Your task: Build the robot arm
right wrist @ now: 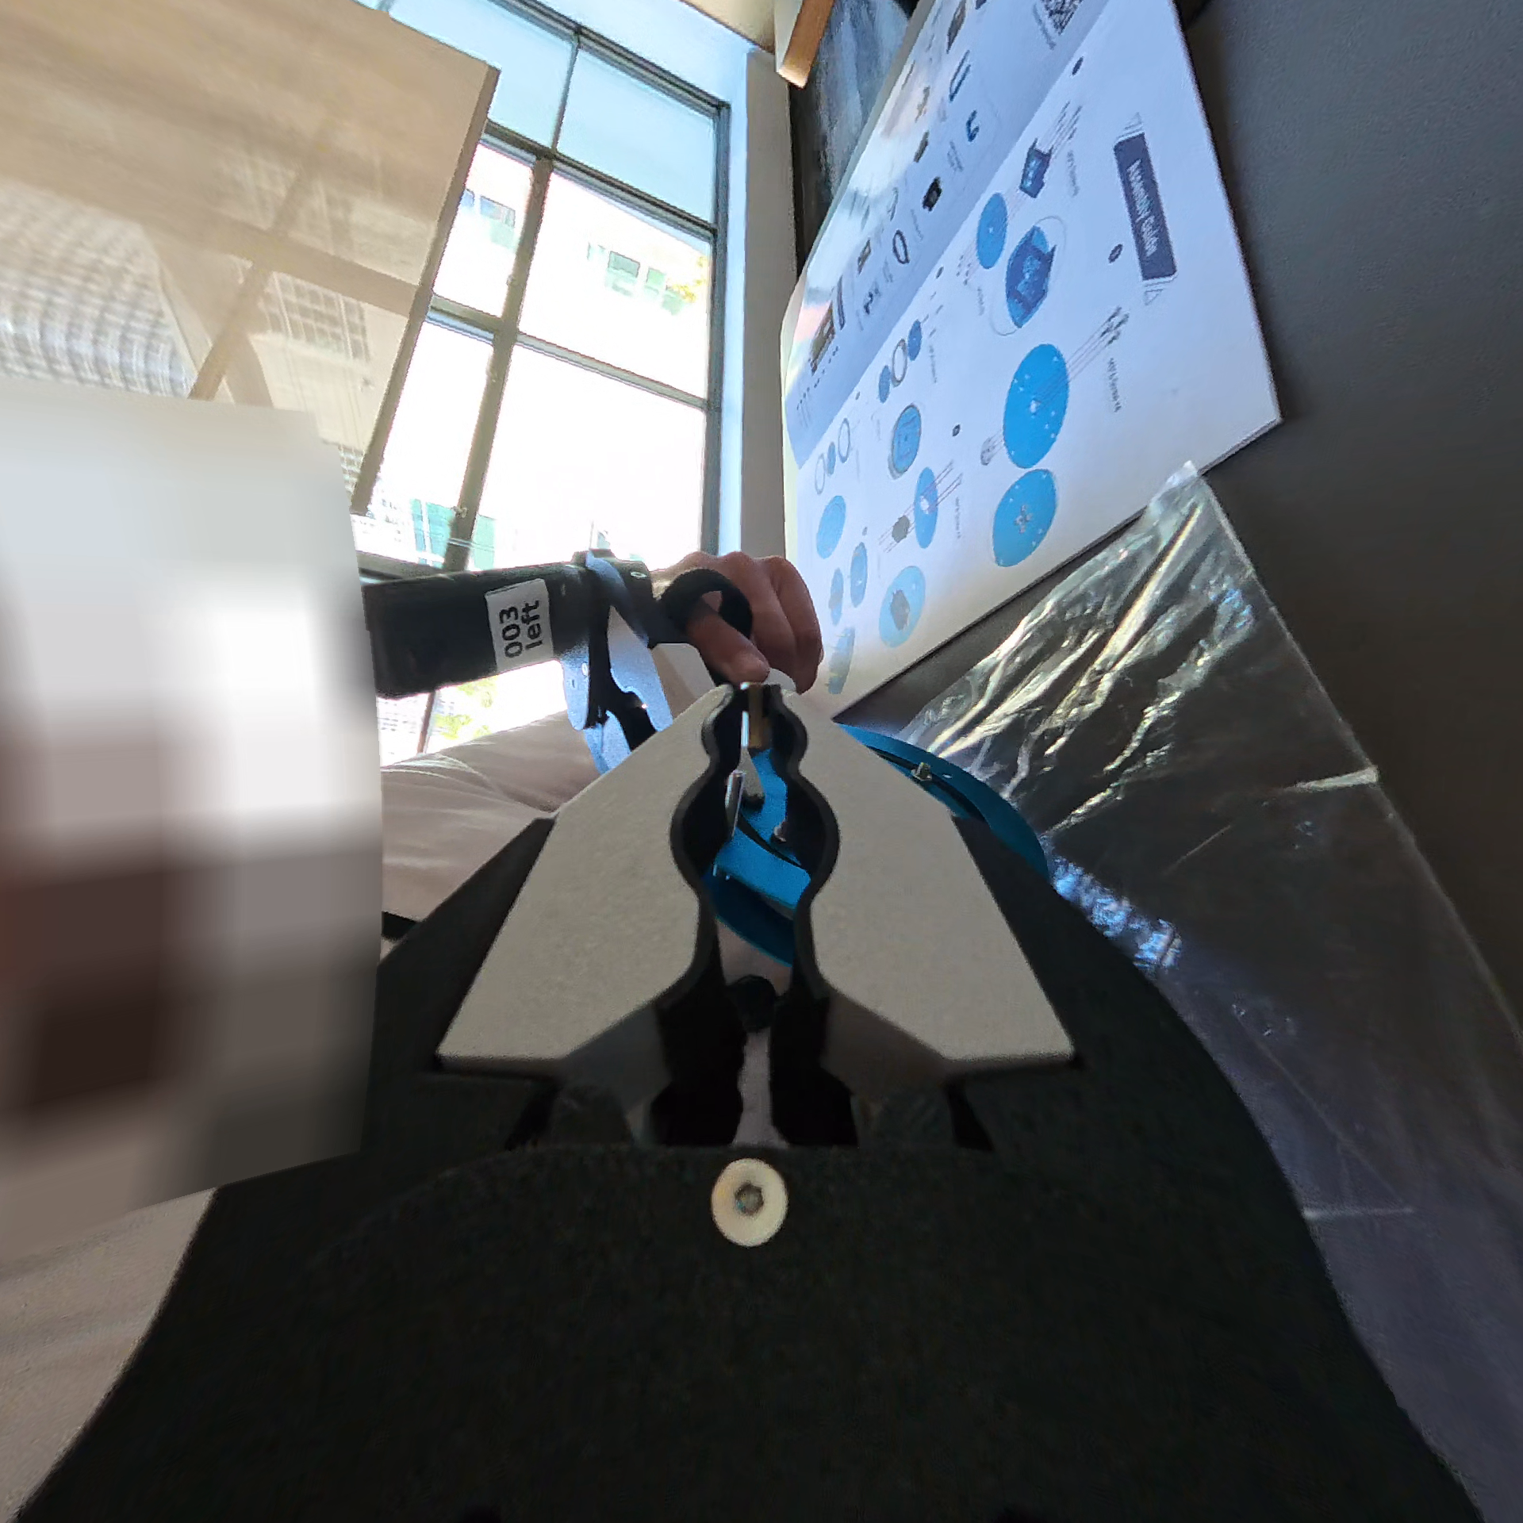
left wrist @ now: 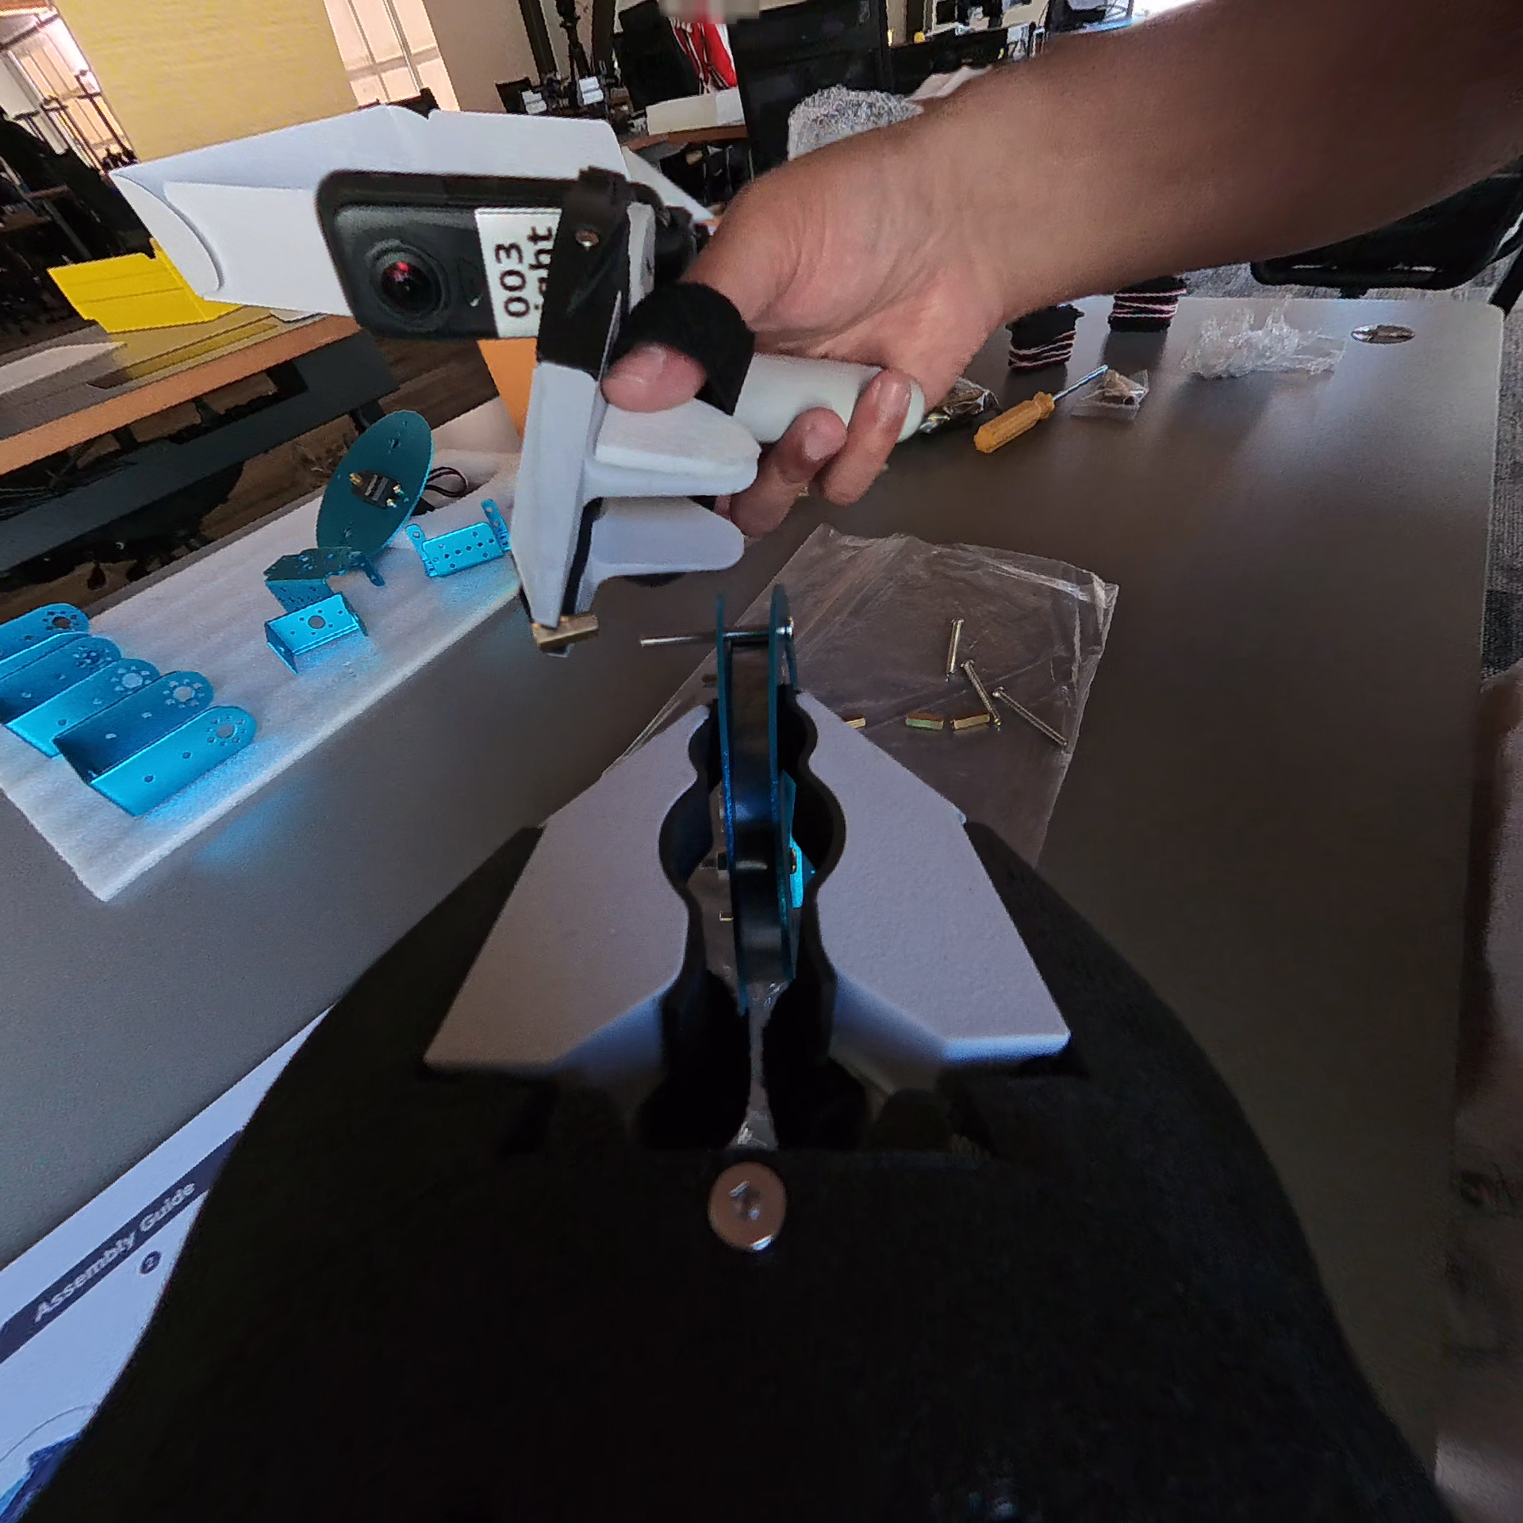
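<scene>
Blue anodised metal fills the left wrist view: the left hand-held gripper [left wrist: 754,742], with matte white wavy-edged fingers on a black body, is clamped on a thin disc assembly [left wrist: 754,791] held edge-on above the smooth grey worktop [left wrist: 1236,577]. Just beyond it the right hand-held gripper [left wrist: 564,634], held by a hand [left wrist: 824,313], pinches a small brass standoff [left wrist: 569,633] at its tips. A white label with printed characters sits on its black camera. On a white foam sheet [left wrist: 247,659] lie perforated blue brackets [left wrist: 132,725]; on crinkled clear plastic [left wrist: 948,626] lie slim screws [left wrist: 989,684] and more brass standoffs. An orange-handled screwdriver [left wrist: 1022,416] lies farther back.

In the right wrist view, the right hand-held gripper [right wrist: 754,713] is closed on the brass standoff [right wrist: 754,721], close above the blue disc assembly [right wrist: 948,791]. Behind, the left hand-held gripper [right wrist: 610,709] carries a similar white label. A glossy printed sheet [right wrist: 1071,371] with blue diagrams lies on the worktop [right wrist: 1401,247], beside the clear plastic [right wrist: 1195,742].
</scene>
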{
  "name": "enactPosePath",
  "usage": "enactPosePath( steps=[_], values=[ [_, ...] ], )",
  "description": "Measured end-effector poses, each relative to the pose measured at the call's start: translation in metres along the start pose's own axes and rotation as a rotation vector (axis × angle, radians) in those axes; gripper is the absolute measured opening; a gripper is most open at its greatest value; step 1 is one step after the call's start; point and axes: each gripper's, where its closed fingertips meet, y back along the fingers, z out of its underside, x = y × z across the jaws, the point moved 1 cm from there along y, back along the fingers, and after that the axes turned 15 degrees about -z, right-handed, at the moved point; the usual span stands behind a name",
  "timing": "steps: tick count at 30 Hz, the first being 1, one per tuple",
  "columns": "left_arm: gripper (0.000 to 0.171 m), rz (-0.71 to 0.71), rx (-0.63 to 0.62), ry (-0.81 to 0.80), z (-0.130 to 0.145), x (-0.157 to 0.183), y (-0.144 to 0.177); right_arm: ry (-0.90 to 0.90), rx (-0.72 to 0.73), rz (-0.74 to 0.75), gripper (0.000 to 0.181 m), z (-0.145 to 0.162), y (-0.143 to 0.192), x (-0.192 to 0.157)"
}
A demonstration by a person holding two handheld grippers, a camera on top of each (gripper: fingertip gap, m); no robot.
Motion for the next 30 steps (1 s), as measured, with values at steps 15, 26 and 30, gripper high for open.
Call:
enactPosePath(
  steps=[15, 26, 30],
  values=[
    [0.012, -0.002, -0.003, -0.015, -0.0058, -0.0008, -0.0031, -0.053, 0.072, -0.03, 0.005, 0.0098, -0.0046, -0.0044],
    [0.012, 0.0, -0.009, -0.009, -0.0055, -0.0006, -0.004, -0.041, 0.079, -0.037, 0.004, 0.0096, -0.0032, -0.0072],
    [0.012, -0.001, -0.007, -0.005, -0.0055, -0.0007, -0.004, -0.035, 0.077, -0.025, 0.004, 0.0096, -0.0028, -0.0039]
  ],
)
